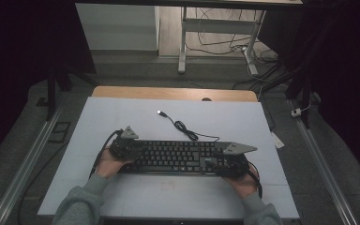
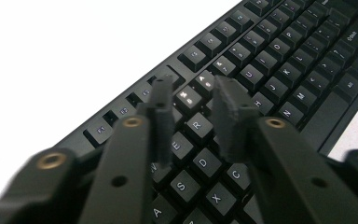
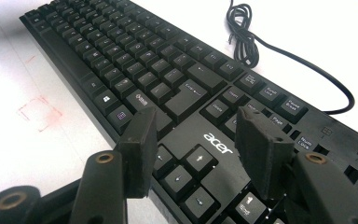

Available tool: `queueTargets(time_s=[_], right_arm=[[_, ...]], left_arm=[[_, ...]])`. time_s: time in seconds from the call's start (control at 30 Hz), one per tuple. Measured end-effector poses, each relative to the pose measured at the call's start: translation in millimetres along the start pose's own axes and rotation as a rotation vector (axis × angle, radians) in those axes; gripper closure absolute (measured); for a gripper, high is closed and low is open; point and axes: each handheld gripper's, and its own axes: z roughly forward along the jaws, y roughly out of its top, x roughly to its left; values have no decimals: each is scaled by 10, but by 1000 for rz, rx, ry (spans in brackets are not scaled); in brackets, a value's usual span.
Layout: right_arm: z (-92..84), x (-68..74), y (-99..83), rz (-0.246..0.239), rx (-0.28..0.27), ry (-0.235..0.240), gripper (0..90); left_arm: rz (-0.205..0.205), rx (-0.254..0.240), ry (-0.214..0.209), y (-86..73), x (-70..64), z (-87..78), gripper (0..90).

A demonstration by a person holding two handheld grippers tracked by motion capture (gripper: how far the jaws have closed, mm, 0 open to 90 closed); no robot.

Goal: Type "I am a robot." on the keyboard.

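A black keyboard lies on the white desk, near the front edge and parallel to it, about in the middle between the left and right edges.

The left gripper is at the left end of the keyboard, held by the person's left hand. In the left gripper view its two black jaws stand over the letter keys, above the rows with E, R, D and C. They are apart with a narrow gap, and some keys are seen through this gap. The jaws hold nothing between them; whether their tips touch the keys I cannot tell.

The right gripper is at the right end of the keyboard, held by the right hand. In the right gripper view its jaws are spread wider and stand over the arrow keys and the "acer" logo. Nothing is pinched between them.

The keyboard's cable goes from its back edge toward the far side of the desk. It makes a small coiled bundle just behind the keyboard, and its plug lies further toward the back edge, well apart from both grippers. A faint red square mark is drawn on the desk just in front of the keyboard.

Each gripper carries a grey three-cornered plate on top. Nothing lies between the jaws and the keys.
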Motion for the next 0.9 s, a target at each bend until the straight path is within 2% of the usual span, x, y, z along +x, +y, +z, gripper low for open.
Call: queueTargets(time_s=[0.23,0.43,0.9], right_arm=[[1,5,0,-2,0,0,491],[1,1,-1,-1,1,-1,491],[3,0,-4,-1,4,-2,491]], left_arm=[[9,24,-9,-1,-19,79,884],[15,46,-6,-4,-31,140,889],[10,59,-1,-27,-29,193,889]])
